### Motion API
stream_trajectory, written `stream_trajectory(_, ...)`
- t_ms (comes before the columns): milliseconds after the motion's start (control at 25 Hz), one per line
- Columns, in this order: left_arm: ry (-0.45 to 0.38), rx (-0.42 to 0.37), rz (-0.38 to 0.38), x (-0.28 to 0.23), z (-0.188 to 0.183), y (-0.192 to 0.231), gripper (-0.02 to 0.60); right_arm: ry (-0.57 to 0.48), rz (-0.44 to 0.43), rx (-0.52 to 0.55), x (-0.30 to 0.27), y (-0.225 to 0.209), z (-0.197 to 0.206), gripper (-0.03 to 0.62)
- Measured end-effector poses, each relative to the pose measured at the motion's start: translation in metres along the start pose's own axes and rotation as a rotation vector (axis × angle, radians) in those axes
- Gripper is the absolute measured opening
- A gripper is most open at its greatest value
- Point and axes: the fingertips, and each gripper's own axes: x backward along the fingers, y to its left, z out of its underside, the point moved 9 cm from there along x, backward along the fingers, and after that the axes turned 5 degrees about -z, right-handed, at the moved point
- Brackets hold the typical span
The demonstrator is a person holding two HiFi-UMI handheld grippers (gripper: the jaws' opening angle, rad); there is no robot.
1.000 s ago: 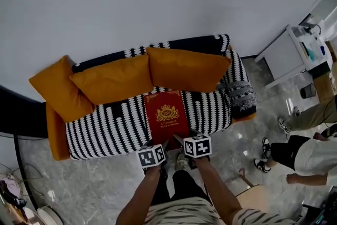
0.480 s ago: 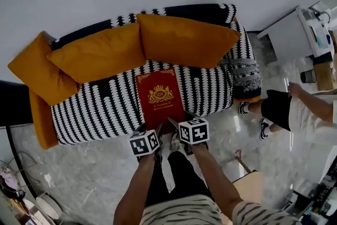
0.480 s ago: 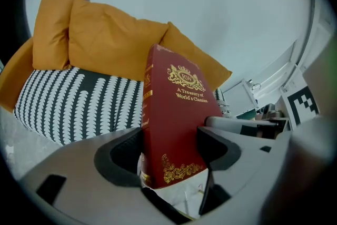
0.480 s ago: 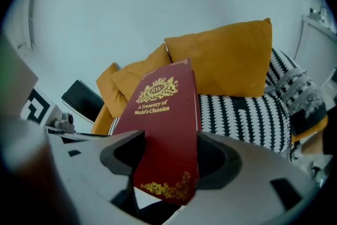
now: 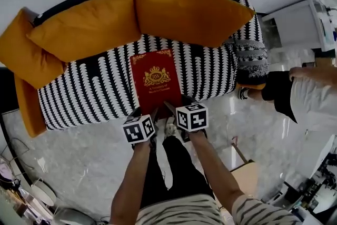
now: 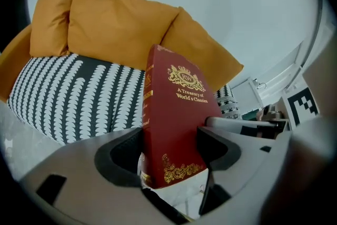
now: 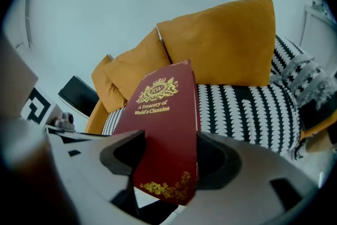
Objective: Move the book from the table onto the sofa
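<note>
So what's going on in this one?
A person holds a red book with both tools: the left tongs and the right tongs are each shut on its near edge. The book is over the seat of the black-and-white sofa, in front of the orange cushions. Whether it already rests on the seat cannot be told.

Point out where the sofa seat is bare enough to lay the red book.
The widest bare stretch of the black-and-white patterned sofa seat lies left of the red hardcover book, in front of the orange cushions. A narrower strip lies right of it. The back is crowded with cushions.
</note>
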Motion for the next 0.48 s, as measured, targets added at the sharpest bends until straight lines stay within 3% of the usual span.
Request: stream_trajectory(480,0.005,0.005,-0.003,-0.041,0.011,0.013,0.325,0.019,0.005,-0.038,-0.033,-0.028,0.016,0.298)
